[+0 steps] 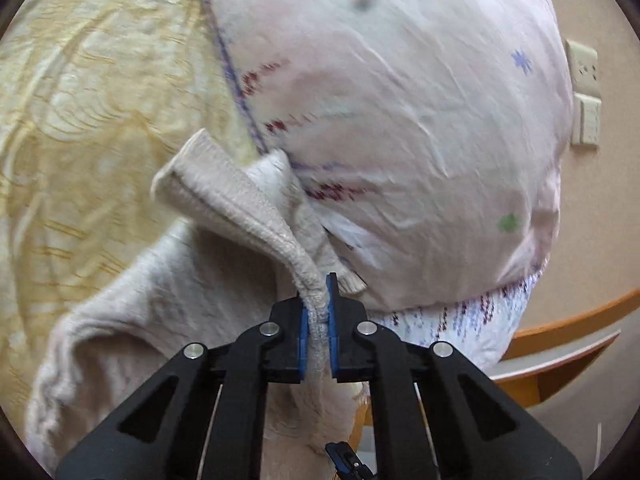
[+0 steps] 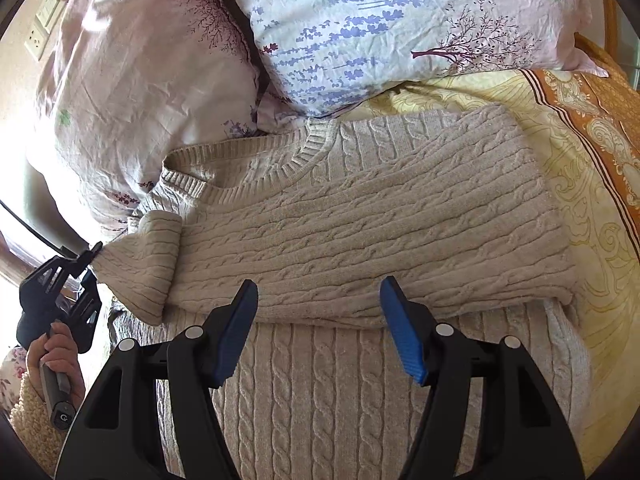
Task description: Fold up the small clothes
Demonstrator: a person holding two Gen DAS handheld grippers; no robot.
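Observation:
A beige cable-knit sweater [image 2: 360, 220] lies on the bed, its sleeve folded across the body, its neckline toward the pillows. My left gripper [image 1: 319, 300] is shut on a bunched edge of the sweater [image 1: 224, 208] and lifts it beside a pillow. It also shows in the right wrist view [image 2: 90, 264] at the sweater's left end, held by a hand. My right gripper [image 2: 318, 304] is open and empty, hovering just above the sweater's lower part.
Two floral pillows [image 2: 360, 32] lie behind the sweater against the wall. A yellow patterned bedsheet [image 2: 580, 184] with an orange border spreads to the right. Wall sockets [image 1: 586, 92] and a wooden bed frame [image 1: 568, 320] are at the left wrist view's right.

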